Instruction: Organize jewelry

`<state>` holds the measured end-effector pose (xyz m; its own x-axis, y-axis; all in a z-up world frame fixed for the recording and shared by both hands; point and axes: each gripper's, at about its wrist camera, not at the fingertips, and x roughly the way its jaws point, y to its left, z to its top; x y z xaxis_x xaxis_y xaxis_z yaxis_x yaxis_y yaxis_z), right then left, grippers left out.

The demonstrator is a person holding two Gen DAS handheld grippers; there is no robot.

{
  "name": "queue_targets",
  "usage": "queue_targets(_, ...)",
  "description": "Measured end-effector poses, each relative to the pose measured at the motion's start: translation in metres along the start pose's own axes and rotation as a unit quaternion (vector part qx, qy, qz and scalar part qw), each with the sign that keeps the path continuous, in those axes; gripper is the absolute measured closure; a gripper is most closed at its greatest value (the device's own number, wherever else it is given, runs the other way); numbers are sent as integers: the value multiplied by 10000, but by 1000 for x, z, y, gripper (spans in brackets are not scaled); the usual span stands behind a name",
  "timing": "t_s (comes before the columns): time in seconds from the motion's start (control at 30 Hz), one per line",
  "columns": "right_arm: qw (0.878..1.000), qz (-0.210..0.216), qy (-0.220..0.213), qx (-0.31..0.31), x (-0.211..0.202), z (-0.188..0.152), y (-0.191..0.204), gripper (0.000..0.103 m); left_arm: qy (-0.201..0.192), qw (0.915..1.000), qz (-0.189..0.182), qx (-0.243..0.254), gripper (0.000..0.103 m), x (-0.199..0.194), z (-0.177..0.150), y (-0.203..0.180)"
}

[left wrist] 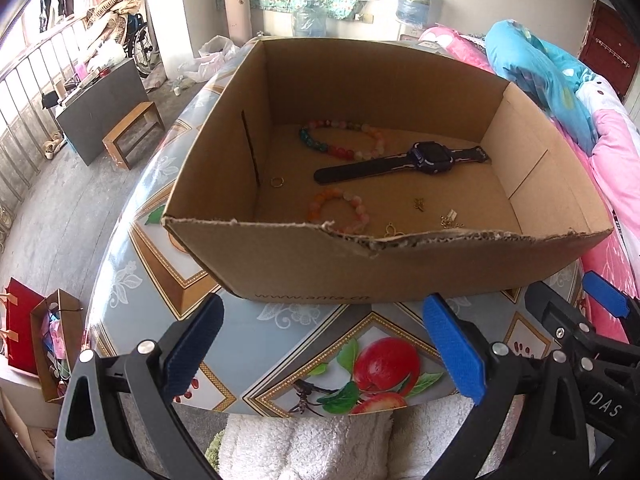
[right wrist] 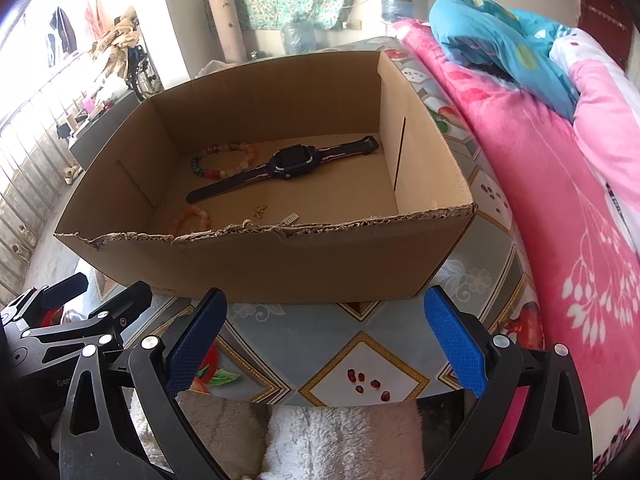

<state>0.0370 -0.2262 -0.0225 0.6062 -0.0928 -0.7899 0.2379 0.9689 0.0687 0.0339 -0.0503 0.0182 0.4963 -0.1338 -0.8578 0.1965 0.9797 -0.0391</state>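
An open cardboard box [left wrist: 304,268] [right wrist: 280,264] stands on the patterned table. Inside lie a dark smartwatch [left wrist: 430,156] [right wrist: 292,163], a multicoloured bead bracelet [left wrist: 344,140] [right wrist: 224,160], an orange bead bracelet [left wrist: 340,210] [right wrist: 194,218], a gold ring [left wrist: 277,181] and small gold charms [left wrist: 450,218] [right wrist: 260,211]. My left gripper [left wrist: 324,354] is open, near the table's front edge, short of the box, holding nothing. My right gripper [right wrist: 326,344] is also open and empty, in front of the box. Each gripper shows at the edge of the other's view.
The table [left wrist: 280,344] carries a fruit-print cloth. A bed with pink [right wrist: 560,200] and blue bedding [left wrist: 532,64] lies to the right. A white fluffy cloth [left wrist: 304,444] sits below the grippers. Gift bags [left wrist: 36,344], a stool [left wrist: 134,134] and clutter stand on the floor at left.
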Motion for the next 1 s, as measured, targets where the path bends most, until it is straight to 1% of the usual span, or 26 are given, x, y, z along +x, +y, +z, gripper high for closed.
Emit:
queue_targets(0.6, 9999, -56, 145, -37, 10, 5, 0, 8, 147, 9999, -26, -22, 6, 9, 3, 3)
queue_targets(0.87, 9999, -12, 169, -23, 11, 7, 4, 8, 66, 10000, 51, 10, 6, 6, 4, 4)
queue_targets(1.0, 9998, 13, 196, -2, 12, 7, 6, 8, 88, 9999, 47, -2, 6, 6, 5, 6)
